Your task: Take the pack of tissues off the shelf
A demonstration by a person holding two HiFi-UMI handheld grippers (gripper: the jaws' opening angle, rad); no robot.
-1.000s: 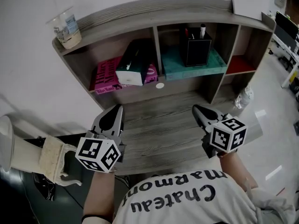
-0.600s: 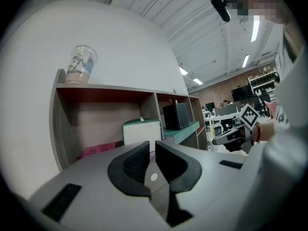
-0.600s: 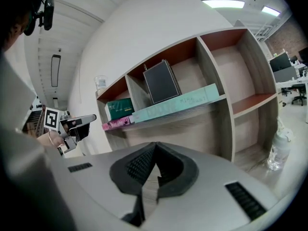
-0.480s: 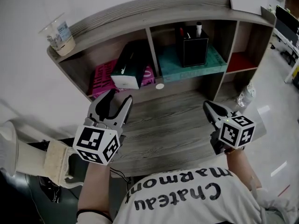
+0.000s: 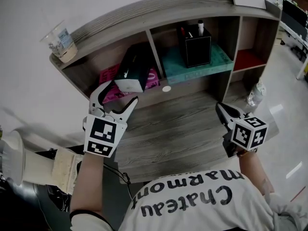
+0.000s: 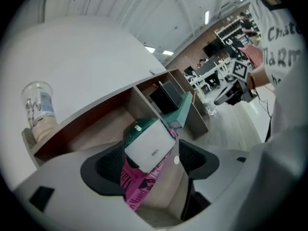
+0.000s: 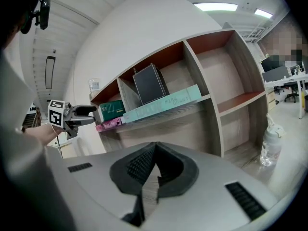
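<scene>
While pack of tissues (image 5: 131, 73) sits on shelf (image 5: 144, 12), left gripper (image 5: 119, 94), jaws just opened wide w/ nothing gripped, faces it; grasp & removal pending.

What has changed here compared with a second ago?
The left gripper has moved up toward the shelf and rolled. Its jaws have just been opening wide and are empty, with the tissue pack ahead of them. The right gripper drifted slightly rightward, jaws shut. The tissue pack stays on the pink book; nothing was grasped.
</scene>
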